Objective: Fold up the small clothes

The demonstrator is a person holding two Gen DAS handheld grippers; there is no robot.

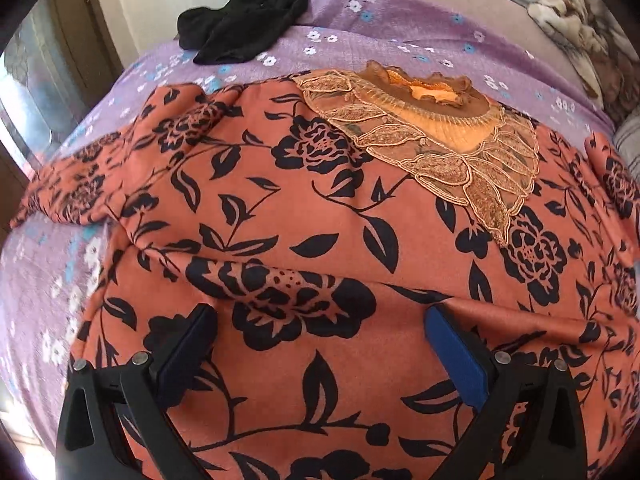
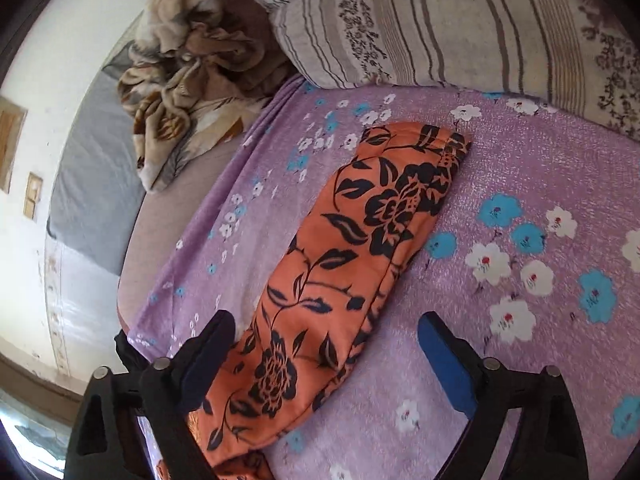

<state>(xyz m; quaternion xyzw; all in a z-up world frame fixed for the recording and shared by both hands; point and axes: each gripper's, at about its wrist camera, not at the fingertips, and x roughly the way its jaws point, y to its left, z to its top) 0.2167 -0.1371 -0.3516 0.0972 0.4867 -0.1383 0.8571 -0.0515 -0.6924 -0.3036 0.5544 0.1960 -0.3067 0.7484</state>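
Observation:
An orange dress with a black flower print (image 1: 304, 216) lies spread flat on the purple flowered bedsheet (image 1: 360, 24). Its brown lace collar (image 1: 440, 136) points to the far side. My left gripper (image 1: 320, 332) is open and hovers just over the dress body, holding nothing. In the right wrist view one sleeve of the dress (image 2: 344, 264) stretches away over the sheet (image 2: 520, 184). My right gripper (image 2: 326, 344) is open with the sleeve between its blue pads (image 2: 448, 360), near the sleeve's base, not clamped on it.
A black garment (image 1: 244, 20) lies at the bed's far left corner. A striped pillow (image 2: 420, 20) and a crumpled brown blanket (image 2: 188, 76) lie at the head of the bed. The bed edge and a wall (image 2: 36, 160) are at the left.

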